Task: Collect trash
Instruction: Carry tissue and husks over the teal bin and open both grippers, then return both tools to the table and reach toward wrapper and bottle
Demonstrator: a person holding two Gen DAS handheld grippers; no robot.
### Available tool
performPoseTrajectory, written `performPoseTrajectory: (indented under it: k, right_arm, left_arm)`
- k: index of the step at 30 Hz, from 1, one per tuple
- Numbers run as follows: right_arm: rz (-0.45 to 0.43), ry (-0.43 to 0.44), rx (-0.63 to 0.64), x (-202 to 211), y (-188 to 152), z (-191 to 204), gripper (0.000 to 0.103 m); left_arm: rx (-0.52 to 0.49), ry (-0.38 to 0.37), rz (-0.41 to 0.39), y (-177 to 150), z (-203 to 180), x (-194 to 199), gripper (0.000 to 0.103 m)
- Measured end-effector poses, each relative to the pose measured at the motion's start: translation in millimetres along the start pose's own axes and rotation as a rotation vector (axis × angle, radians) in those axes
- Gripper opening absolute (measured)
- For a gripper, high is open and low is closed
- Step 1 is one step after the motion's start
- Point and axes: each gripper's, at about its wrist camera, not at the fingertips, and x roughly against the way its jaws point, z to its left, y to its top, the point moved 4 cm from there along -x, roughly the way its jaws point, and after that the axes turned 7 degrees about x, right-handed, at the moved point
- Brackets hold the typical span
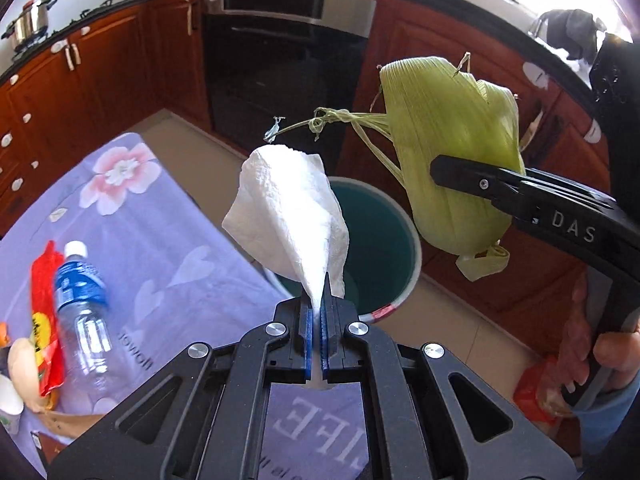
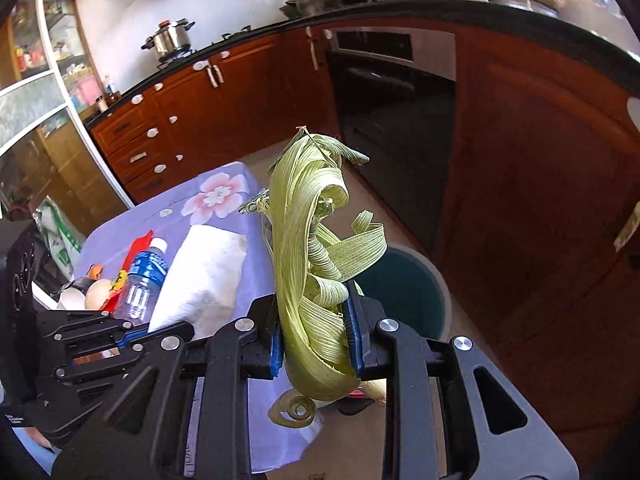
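Here the left claw [image 1: 322, 320] is pressed together on a white paper towel [image 1: 288, 216], crinkled and embossed, which stands up in a soft cone from the blue pads. At two o'clock from it the right claw [image 1: 444, 176] pinches a pale green corn husk [image 1: 448, 140], ribbed lengthwise, with stringy strands trailing toward ten o'clock; the letters "DAS" can be read in white on that claw's black arm. In the right wrist view the husk [image 2: 312, 280] curls in ribbon-like strips between the blue pads of the right claw [image 2: 316, 340]. Both pieces hang near a round bin [image 1: 384, 248], white-rimmed with a dark teal inside, standing on the pale tiled floor at five o'clock of the desk.

On the desk, under a lilac cloth [image 1: 160, 220] printed with pink flowers, lie a clear plastic bottle [image 1: 82, 304] with a white cap and blue label, a red and yellow wrapper [image 1: 44, 320] and an eggshell [image 1: 24, 364]; their print is too blurred to read. Behind stand reddish wooden cabinets [image 1: 112, 68], a black oven [image 1: 280, 68] and a steel pot [image 1: 32, 20].
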Motion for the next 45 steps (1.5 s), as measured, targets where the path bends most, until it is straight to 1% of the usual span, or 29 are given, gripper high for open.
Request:
performPoseTrajectory:
  k: [5, 8, 9, 11, 12, 13, 15, 20, 23, 25, 27, 28, 30, 31, 33, 34, 35, 37, 39, 41, 45]
  right_arm:
    - [0.063, -0.029, -0.037, -24.9, -7.0, -34.5, 0.024]
    - [0.090, -0.043, -0.053, -37.6, -7.7, -47.9, 0.025]
    - [0.098, -0.043, -0.062, -40.9, -8.3, -50.9, 0.025]
    - [0.108, -0.048, -0.070, -45.8, -9.7, -55.8, 0.025]
    - [0.113, -0.050, -0.074, -49.1, -10.0, -57.1, 0.025]
    - [0.118, -0.049, -0.077, -52.0, -9.8, -59.3, 0.025]
    - [0.130, -0.053, -0.076, -58.6, -10.2, -60.9, 0.025]
    - [0.150, -0.051, -0.062, -74.2, -7.4, -56.7, 0.026]
    - [0.166, -0.045, -0.063, -85.7, -5.4, -52.3, 0.027]
    - [0.168, -0.046, -0.066, -90.2, -4.5, -49.9, 0.027]
    - [0.168, -0.052, -0.064, -93.0, -4.3, -48.7, 0.027]
    - [0.173, -0.054, -0.065, -94.7, -4.2, -48.0, 0.028]
    - [0.190, -0.051, -0.063, -99.4, -4.7, -46.0, 0.032]
    - [0.193, -0.052, -0.063, -101.4, -4.9, -44.7, 0.037]
    - [0.205, -0.050, -0.067, -106.8, -5.8, -42.4, 0.042]
    - [0.214, -0.047, -0.074, -109.4, -6.1, -41.9, 0.051]
    - [0.218, -0.047, -0.081, -111.3, -6.1, -41.4, 0.063]
    - [0.214, -0.048, -0.088, -112.6, -4.3, -39.3, 0.075]
    - [0.209, -0.053, -0.090, -112.4, -1.8, -36.9, 0.076]
    - [0.206, -0.060, -0.095, -111.0, -0.3, -34.9, 0.082]
    - [0.198, -0.070, -0.089, -105.6, 1.5, -25.6, 0.084]
  left_arm:
    - [0.008, -0.056, 0.083, 14.5, -22.5, -62.4, 0.004]
    - [-0.002, -0.071, 0.113, 20.5, -31.5, -88.6, 0.005]
    - [-0.004, -0.077, 0.123, 21.8, -33.4, -94.6, 0.008]
    - [-0.013, -0.067, 0.121, 24.3, -34.4, -101.9, 0.027]
    - [-0.018, -0.052, 0.108, 25.3, -33.7, -102.7, 0.054]
    - [-0.024, -0.037, 0.082, 26.4, -32.2, -101.4, 0.065]
    - [-0.027, -0.039, 0.058, 27.2, -31.9, -100.5, 0.069]
    - [-0.002, -0.042, 0.065, 30.0, -12.9, -99.6, 0.072]
    - [0.026, -0.040, 0.052, 29.2, -0.3, -89.9, 0.079]
    - [0.033, -0.044, 0.035, 30.1, 6.2, -87.0, 0.089]
    - [0.026, -0.045, 0.032, 29.6, 8.8, -88.1, 0.094]
    - [0.021, -0.041, 0.039, 29.7, 8.6, -89.6, 0.094]
    - [0.019, -0.028, 0.046, 29.2, 6.8, -88.6, 0.094]
    - [0.020, -0.026, 0.048, 28.5, 9.1, -87.7, 0.094]
    - [0.019, -0.011, 0.045, 29.7, 14.6, -82.9, 0.094]
    - [0.018, -0.001, 0.042, 29.0, 16.7, -80.3, 0.094]
    - [0.020, 0.005, 0.038, 28.3, 19.5, -77.4, 0.095]
    - [0.024, 0.011, 0.027, 26.8, 23.3, -70.3, 0.096]
    - [0.029, 0.017, 0.015, 22.2, 30.0, -63.3, 0.096]
    - [0.038, 0.021, 0.003, 20.6, 35.6, -56.3, 0.096]
    - [0.062, 0.038, -0.027, 15.3, 48.2, -36.8, 0.098]
